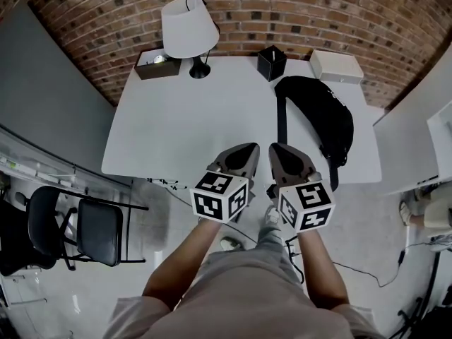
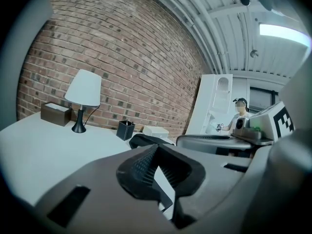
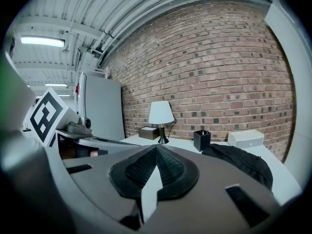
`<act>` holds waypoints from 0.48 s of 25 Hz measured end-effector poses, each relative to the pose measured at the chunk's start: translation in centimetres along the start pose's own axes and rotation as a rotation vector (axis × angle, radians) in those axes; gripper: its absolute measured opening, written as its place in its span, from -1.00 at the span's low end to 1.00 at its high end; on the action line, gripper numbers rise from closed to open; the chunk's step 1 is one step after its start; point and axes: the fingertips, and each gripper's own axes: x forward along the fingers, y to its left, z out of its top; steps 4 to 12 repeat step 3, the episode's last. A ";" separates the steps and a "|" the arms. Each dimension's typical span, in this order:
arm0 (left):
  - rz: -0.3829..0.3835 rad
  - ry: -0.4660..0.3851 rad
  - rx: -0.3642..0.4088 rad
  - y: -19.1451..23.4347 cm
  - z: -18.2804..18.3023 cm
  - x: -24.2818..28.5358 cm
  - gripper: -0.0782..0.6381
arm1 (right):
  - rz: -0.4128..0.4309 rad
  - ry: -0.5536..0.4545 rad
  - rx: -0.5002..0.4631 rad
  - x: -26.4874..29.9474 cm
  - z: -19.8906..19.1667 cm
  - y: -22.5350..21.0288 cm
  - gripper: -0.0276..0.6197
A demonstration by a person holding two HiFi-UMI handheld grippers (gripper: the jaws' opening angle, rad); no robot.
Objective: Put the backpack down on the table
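Backpack [image 1: 318, 122] on table [image 1: 183, 119]; chair [image 1: 99, 232] only head view.

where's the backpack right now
In the head view the backpack lies on the right side of the white table, just on the person's side of the black pen holder and the white box.

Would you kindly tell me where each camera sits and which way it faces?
Head view: on the person's head, looking steeply down at table and backpack; forearms, left gripper, right gripper show.
Left gripper view: on the left gripper, facing across the table to the brick wall; shut jaws show.
Right gripper view: on the right gripper, facing likewise; shut jaws show.
Shared: backpack and lamp.
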 end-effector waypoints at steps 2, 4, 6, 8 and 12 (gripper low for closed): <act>-0.001 0.004 -0.007 0.2 -0.1 0.0 -0.77 | -0.001 -0.002 -0.001 0.0 0.1 0.1 -0.91; -0.001 0.007 -0.010 0.3 -0.1 0.0 -0.77 | -0.002 -0.003 -0.002 0.0 0.1 0.1 -0.91; -0.001 0.007 -0.010 0.3 -0.1 0.0 -0.77 | -0.002 -0.003 -0.002 0.0 0.1 0.1 -0.91; -0.001 0.007 -0.010 0.3 -0.1 0.0 -0.77 | -0.002 -0.003 -0.002 0.0 0.1 0.1 -0.91; -0.001 0.007 -0.010 0.3 -0.1 0.0 -0.77 | -0.002 -0.003 -0.002 0.0 0.1 0.1 -0.91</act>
